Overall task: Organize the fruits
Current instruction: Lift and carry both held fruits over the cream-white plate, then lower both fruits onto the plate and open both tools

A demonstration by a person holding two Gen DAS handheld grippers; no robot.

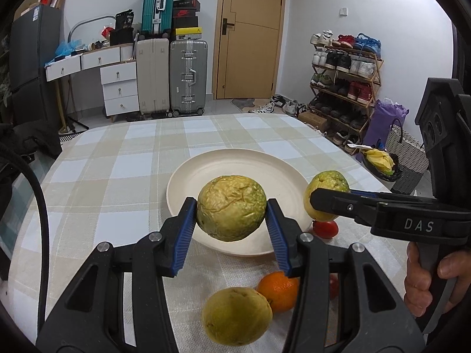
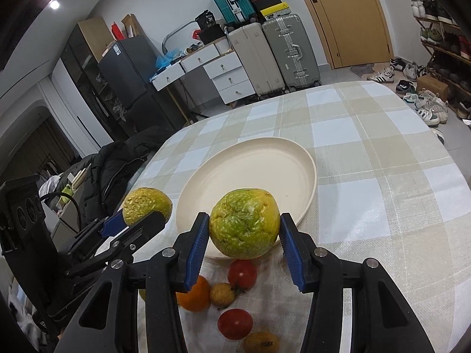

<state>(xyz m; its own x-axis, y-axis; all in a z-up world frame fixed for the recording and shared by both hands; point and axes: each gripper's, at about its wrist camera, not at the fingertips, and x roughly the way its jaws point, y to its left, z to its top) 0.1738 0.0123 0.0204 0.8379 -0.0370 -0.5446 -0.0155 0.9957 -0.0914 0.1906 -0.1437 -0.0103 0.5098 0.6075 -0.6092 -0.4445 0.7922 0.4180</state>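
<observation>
My left gripper is shut on a wrinkled yellow-green fruit, held above the near rim of the cream plate. It also shows in the right wrist view. My right gripper is shut on a second green-yellow fruit, held over the plate's near edge; this fruit shows in the left wrist view. On the cloth below lie an orange, a yellow-green fruit, two tomatoes and small yellow fruits.
The plate holds nothing. The checked tablecloth covers a round table. Suitcases, a drawer desk and a shoe rack stand beyond the table. A dark jacket lies on a chair at left.
</observation>
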